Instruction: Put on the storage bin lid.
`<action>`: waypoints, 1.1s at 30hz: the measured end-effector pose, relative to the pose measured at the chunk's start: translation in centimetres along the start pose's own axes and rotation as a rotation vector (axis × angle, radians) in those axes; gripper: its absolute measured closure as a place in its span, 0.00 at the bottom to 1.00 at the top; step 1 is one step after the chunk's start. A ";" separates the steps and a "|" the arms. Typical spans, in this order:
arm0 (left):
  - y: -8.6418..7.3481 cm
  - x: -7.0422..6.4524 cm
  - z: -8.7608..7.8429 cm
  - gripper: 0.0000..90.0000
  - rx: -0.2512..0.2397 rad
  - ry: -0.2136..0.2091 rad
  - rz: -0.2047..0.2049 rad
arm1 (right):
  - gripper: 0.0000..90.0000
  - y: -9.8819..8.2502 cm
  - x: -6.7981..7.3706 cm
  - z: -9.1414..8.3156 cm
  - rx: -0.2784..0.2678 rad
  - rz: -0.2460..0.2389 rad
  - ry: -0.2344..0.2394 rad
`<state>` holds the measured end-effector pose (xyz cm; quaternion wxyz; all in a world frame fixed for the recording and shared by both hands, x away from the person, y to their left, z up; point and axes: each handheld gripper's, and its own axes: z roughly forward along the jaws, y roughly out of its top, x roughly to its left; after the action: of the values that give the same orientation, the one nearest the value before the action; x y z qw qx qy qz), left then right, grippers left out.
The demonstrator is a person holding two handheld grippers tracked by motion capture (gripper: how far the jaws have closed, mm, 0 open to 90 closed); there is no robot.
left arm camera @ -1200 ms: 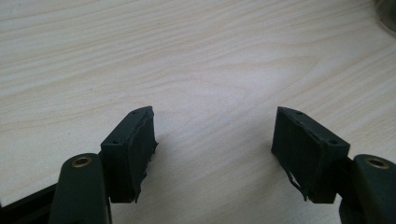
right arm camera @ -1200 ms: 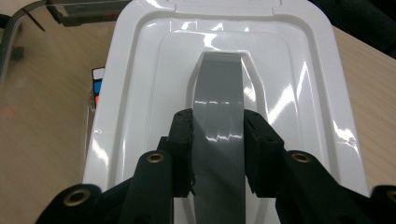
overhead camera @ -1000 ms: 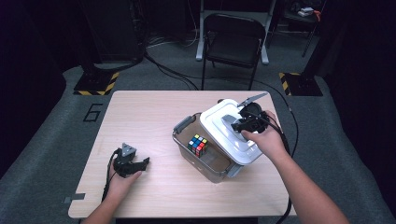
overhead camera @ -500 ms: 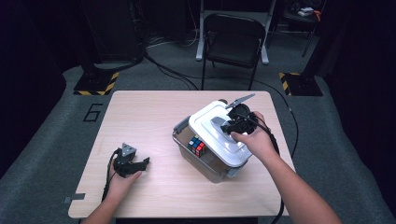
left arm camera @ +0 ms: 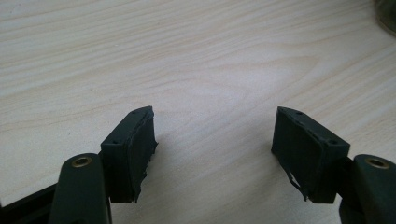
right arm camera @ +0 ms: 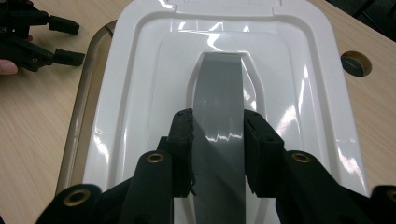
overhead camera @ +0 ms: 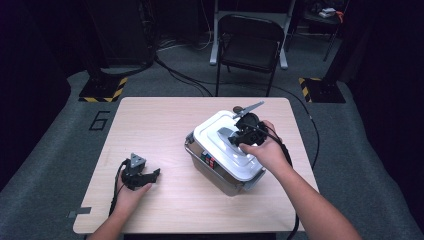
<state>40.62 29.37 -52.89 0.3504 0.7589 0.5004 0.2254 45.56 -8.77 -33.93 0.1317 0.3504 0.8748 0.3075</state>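
- Looking down from the high view: one wooden table carries one clear box under one white lid. The right gripper sits on the lid's grey handle; the left gripper rests on the table, well apart. One colour cube shows through the box wall. One chair stands beyond.
- Left gripper view: two jaws stand apart over bare table, nothing between them.
- Right gripper view: two jaws are clamped on the one grey handle at the lid's middle; the left gripper lies off to the side.
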 end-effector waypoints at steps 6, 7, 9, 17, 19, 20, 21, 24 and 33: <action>0.0 0.0 0.0 0.33 0.001 0.000 0.001 | 0.75 0.2 0.6 0.4 0.004 0.004 0.016; 0.0 0.0 0.0 0.33 0.000 -0.001 0.000 | 0.75 0.2 0.7 0.5 0.003 0.001 0.020; 0.0 0.0 0.0 0.33 0.000 0.000 0.001 | 0.75 0.2 0.8 0.6 0.003 0.001 0.027; 0.0 0.0 0.0 0.33 0.001 0.000 0.001 | 0.75 0.3 1.4 1.0 0.011 -0.006 0.042; 0.0 0.0 0.0 0.33 0.000 0.000 0.000 | 0.75 0.3 1.6 1.1 0.010 -0.008 0.045; 0.0 0.0 0.0 0.33 0.000 0.000 0.000 | 0.74 0.3 1.6 1.1 0.012 -0.010 0.045; 0.0 0.0 0.0 0.33 0.000 0.000 0.000 | 0.75 0.3 1.7 1.1 0.014 -0.004 0.047; 0.0 0.0 0.0 0.33 0.000 0.000 0.000 | 0.75 0.3 1.9 1.2 0.019 0.005 0.051; 0.0 0.0 0.0 0.33 0.000 0.000 0.000 | 0.75 0.2 2.0 1.4 0.020 0.002 0.057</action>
<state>40.62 29.37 -52.89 0.3505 0.7589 0.5004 0.2254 44.84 -6.63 -34.93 0.1029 0.3437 0.8809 0.3086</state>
